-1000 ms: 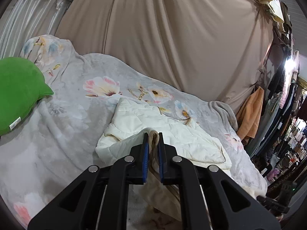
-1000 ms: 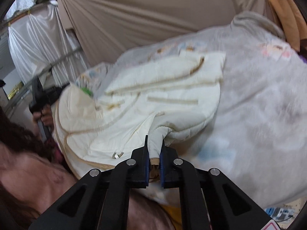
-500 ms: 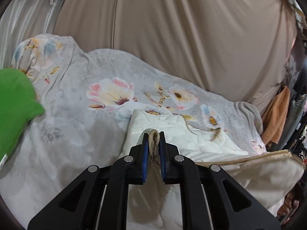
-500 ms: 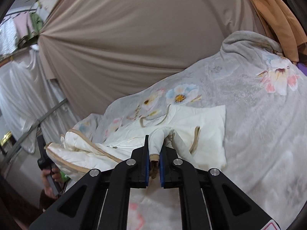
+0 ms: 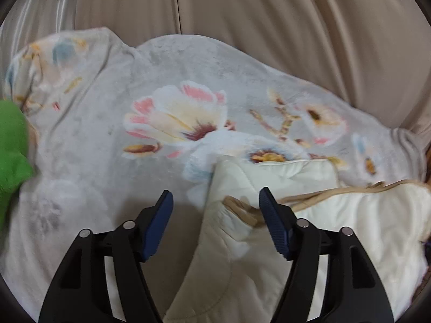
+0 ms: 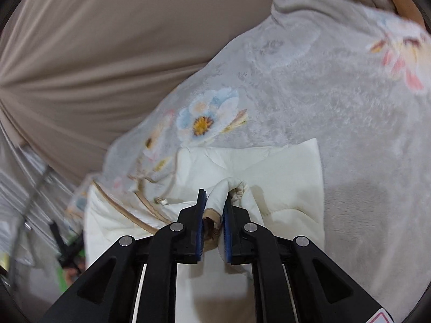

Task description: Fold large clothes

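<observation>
A cream quilted jacket with tan trim point(image 5: 336, 223) lies folded over on a grey floral blanket point(image 5: 113, 123). My left gripper point(image 5: 216, 204) is open just above the jacket's near corner, and a tan cuff point(image 5: 239, 207) lies loose between its fingers. In the right wrist view the same jacket point(image 6: 282, 177) lies on the blanket point(image 6: 336, 94). My right gripper point(image 6: 214, 202) is shut on a bunched fold of the jacket with a tan cuff in it.
A green cushion point(image 5: 10, 158) sits at the blanket's left edge. A beige curtain point(image 5: 269, 21) hangs behind the bed and shows in the right wrist view point(image 6: 107, 40) too. An orange garment point(image 6: 398, 0) hangs at the far right.
My left gripper has opened and let go of the jacket's cuff. Both grippers have moved forward and down, laying the jacket's near half over the far half.
</observation>
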`<state>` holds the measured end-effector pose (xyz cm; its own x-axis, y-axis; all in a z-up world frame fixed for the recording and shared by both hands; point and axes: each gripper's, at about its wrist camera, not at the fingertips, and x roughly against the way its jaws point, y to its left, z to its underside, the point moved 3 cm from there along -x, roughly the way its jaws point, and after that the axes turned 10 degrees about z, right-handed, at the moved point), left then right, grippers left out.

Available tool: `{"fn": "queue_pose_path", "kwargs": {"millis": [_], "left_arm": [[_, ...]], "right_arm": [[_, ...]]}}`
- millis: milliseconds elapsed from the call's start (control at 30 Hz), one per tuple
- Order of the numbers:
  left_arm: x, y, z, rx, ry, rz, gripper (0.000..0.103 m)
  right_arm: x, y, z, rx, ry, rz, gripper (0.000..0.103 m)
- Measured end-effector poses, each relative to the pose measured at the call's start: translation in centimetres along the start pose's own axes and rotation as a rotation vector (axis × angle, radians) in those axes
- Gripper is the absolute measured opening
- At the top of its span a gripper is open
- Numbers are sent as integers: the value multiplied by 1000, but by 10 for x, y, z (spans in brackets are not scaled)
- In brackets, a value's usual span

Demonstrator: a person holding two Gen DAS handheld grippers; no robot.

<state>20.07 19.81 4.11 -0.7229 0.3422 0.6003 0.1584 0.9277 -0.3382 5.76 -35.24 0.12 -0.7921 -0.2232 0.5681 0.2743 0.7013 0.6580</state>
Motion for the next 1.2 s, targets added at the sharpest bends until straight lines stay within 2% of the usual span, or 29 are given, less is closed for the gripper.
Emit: {"fn": "queue_pose_path", "kwargs": {"millis": [67, 133, 167, 267, 467, 567, 600, 667, 700, 733, 800, 833, 900, 1033, 1133, 1200], "left_arm": [[21, 4, -1, 47, -30, 95, 85], [45, 7, 3, 78, -49, 169, 93], [56, 8, 7, 89, -55, 191, 96], [76, 13, 30, 100, -13, 232, 98], [68, 22, 107, 97, 171, 215, 98], [63, 25, 121, 147, 180, 220, 97], [62, 25, 121, 168, 181, 236, 90], [64, 22, 120, 174, 183, 235, 83], [66, 19, 119, 164, 177, 226, 71], [70, 15, 118, 144, 174, 218, 64], [79, 9, 119, 105, 160, 190, 44], [85, 8, 120, 82, 153, 171, 31], [94, 5, 123, 61, 155, 175, 23], [116, -4, 134, 37, 194, 216, 21], [128, -11, 159, 24, 253, 254, 21], [125, -12, 174, 23, 285, 249, 24]], "right_arm": [[17, -5, -2, -43, -36, -41, 22], [46, -8, 3, -21, -128, 46, 52], [59, -7, 9, 12, -161, 78, 55], [86, -10, 41, 93, -146, 141, 60], [99, -30, 118, 138, -11, 145, 63], [94, -28, 130, 157, -14, 161, 63], [91, -28, 130, 162, -14, 164, 63], [85, -28, 128, 156, -8, 163, 63], [85, -29, 126, 151, -8, 165, 56], [84, -28, 124, 154, -10, 179, 37], [89, -28, 123, 151, -5, 149, 15], [94, -29, 122, 140, -11, 128, 11], [107, -24, 123, 158, -40, 122, 8], [140, -24, 124, 155, -93, 120, 8], [150, -42, 129, 140, -93, 185, 8], [142, -58, 137, 129, -59, 244, 8]]}}
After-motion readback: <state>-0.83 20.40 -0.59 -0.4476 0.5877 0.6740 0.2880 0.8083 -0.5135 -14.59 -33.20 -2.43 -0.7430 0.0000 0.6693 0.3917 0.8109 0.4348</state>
